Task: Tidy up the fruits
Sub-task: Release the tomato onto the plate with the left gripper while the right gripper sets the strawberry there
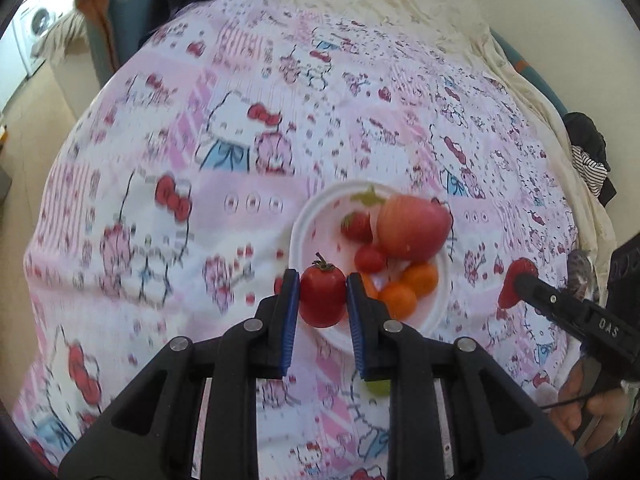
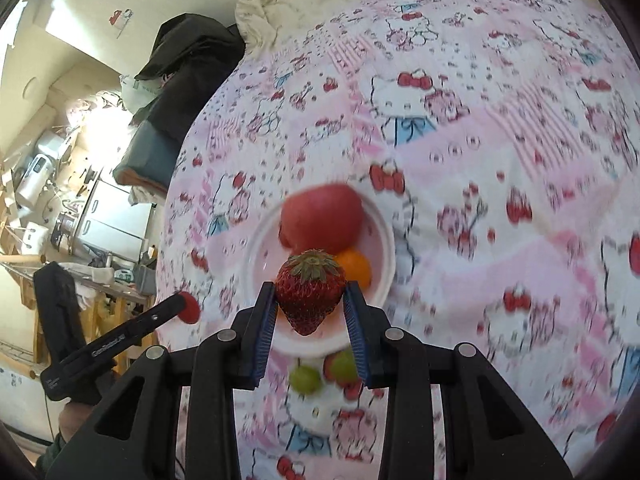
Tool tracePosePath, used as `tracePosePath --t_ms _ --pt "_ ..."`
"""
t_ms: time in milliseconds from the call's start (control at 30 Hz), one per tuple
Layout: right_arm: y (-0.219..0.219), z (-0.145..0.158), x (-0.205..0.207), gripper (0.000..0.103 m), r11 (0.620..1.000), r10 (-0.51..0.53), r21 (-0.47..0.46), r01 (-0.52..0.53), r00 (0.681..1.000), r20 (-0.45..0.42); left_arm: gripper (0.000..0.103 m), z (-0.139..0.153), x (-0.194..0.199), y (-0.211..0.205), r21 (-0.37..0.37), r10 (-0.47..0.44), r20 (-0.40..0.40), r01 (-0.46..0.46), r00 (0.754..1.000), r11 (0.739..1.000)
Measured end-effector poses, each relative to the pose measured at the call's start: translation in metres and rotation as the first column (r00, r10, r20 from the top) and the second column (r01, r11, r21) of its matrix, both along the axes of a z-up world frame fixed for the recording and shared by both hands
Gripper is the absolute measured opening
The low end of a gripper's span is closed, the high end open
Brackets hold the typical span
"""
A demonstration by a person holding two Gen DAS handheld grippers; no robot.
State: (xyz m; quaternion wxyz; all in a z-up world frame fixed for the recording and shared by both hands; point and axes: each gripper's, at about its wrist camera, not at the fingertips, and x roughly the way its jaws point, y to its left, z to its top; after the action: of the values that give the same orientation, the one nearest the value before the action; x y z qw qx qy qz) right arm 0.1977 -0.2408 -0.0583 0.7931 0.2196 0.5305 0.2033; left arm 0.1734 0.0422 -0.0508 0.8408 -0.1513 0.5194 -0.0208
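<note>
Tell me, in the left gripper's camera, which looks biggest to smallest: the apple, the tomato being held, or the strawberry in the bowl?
1. Apple, biggest.
2. Held tomato, though it sits nearest the camera between the jaws of the left gripper, so it may look bigger than it is.
3. Strawberry in the bowl, smallest.

Red strawberry (image 2: 310, 292), white plate (image 2: 384, 256)
</note>
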Motion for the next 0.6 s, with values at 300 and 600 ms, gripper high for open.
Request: tracePosePath --t_ms 300,600 --pt "0.006 -0.029 0.048 0.036 0.998 0.020 -0.056 -0.023 0.999 -0.040 0.020 -0.025 0.048 -0.010 0.044 -0.040 -0.016 0.040 0.999 0.998" --pt "0.017 -0.060 0.052 0.036 0.989 0.054 -0.136 -0.063 0.996 -0.070 0.020 -0.059 0.059 -0.025 0.044 -0.085 -0.074 0.088 0.994 0.995"
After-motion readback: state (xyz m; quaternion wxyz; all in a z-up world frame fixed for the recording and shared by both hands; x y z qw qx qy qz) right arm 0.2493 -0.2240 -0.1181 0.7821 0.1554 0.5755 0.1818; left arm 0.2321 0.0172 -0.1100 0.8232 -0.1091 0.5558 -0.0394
